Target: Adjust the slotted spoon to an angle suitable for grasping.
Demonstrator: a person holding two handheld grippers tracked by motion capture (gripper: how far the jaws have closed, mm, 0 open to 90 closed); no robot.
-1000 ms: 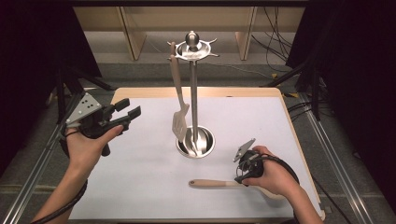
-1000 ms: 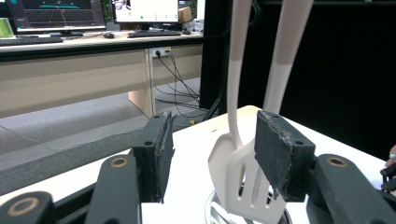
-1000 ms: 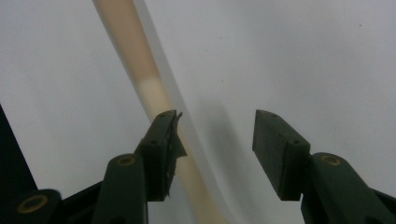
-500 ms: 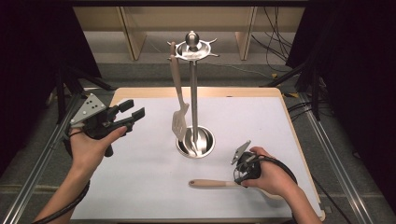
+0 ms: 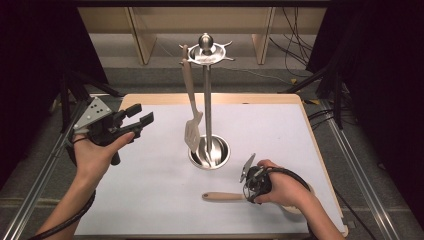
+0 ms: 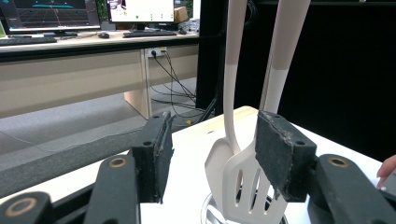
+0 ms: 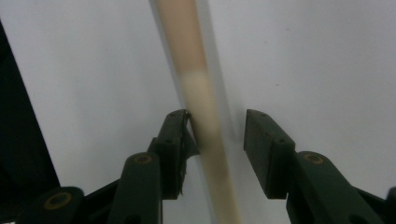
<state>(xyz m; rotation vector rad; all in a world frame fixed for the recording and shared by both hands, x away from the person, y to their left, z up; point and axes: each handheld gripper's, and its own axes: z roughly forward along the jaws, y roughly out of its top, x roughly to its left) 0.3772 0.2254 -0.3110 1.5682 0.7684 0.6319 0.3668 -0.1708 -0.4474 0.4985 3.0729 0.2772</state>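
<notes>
White table | right tool pointing down, closing around utensil handle | left tool raised, wide

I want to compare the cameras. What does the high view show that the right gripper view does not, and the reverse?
High view alone: the rack with a hanging spatula, the left gripper, both hands.

Right gripper view alone: the right gripper with its fingers astride the handle; one finger touches it, the other stands apart. They have just been closing.

Both: the utensil lying on the white table.

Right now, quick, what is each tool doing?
Left tool: open, holding nothing.
Right tool: open, jaws just been closing around the beige wooden-handled utensil lying on the white table; one pad touches, not gripped yet.
</notes>
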